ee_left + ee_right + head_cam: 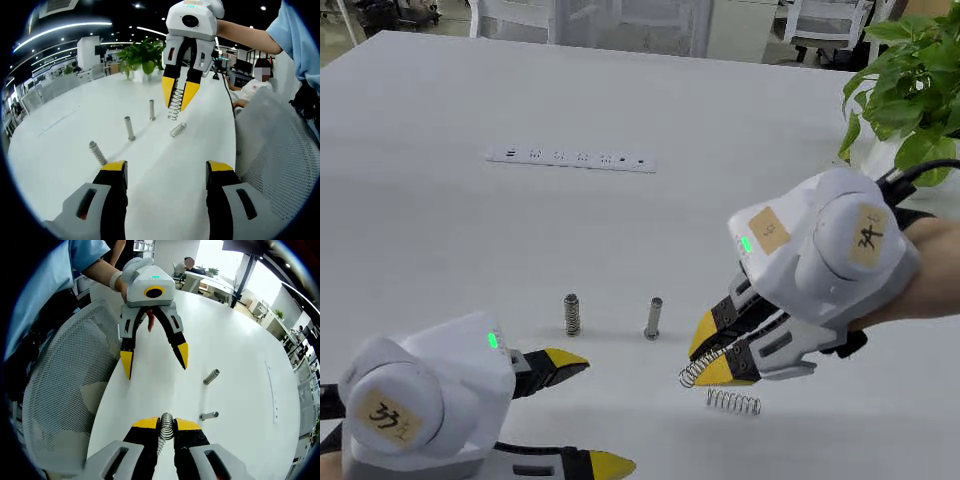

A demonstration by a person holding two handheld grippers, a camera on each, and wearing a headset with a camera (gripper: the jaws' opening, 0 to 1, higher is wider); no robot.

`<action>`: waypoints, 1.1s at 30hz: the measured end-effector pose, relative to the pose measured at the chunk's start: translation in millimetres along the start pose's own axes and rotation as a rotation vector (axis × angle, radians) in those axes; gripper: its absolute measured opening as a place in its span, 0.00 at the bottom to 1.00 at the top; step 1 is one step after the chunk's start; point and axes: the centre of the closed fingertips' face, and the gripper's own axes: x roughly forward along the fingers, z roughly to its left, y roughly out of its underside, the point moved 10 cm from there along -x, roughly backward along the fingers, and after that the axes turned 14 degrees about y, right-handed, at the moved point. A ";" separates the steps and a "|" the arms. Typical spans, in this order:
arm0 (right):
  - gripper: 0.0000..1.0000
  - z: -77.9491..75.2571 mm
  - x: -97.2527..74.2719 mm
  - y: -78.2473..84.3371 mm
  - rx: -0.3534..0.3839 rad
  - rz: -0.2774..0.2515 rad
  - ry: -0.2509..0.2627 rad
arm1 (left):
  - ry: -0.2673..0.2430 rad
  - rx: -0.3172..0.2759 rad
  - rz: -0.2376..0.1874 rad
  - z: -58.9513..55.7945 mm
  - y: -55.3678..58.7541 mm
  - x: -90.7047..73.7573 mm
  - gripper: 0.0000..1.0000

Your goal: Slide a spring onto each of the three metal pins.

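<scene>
Three metal pins stand on the white table (440,230). A spring is on the left pin (572,314) (97,152) (211,376). The middle pin (653,318) (129,128) (209,415) is bare, and so is the far pin (151,109). My right gripper (712,355) (179,94) (166,424) is shut on a spring (692,372) (173,106) (165,427), held just above the table to the right of the middle pin. Another spring (733,402) (177,129) lies loose on the table under it. My left gripper (595,412) (167,170) (155,360) stands open and empty at the near left.
A white power strip (570,158) lies flat further back on the table. A green plant (905,90) stands at the right edge. A white mesh chair (270,145) (65,370) sits at the near side of the table.
</scene>
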 end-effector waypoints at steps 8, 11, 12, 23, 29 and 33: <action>0.07 -23.8 1.5 -0.9 -0.040 0.037 -0.007 | -0.082 -0.066 -0.018 6.1 7.3 -15.0 0.80; 0.07 -28.6 2.3 -2.6 -0.054 0.045 -0.013 | -0.099 -0.078 -0.027 7.8 9.1 -18.6 0.86; 0.07 -30.8 2.7 -3.3 -0.061 0.049 -0.014 | -0.110 -0.090 -0.028 8.3 10.1 -20.1 0.88; 0.07 -55.2 7.0 -7.5 -0.117 0.084 -0.026 | -0.168 -0.152 -0.061 10.0 16.8 -28.5 0.99; 0.07 -60.9 11.0 -12.2 -0.153 0.112 -0.039 | -0.182 -0.168 -0.072 10.1 19.5 -31.5 0.99; 0.07 -67.8 14.4 -11.6 -0.175 0.133 -0.045 | -0.195 -0.180 -0.083 10.4 20.7 -33.8 0.99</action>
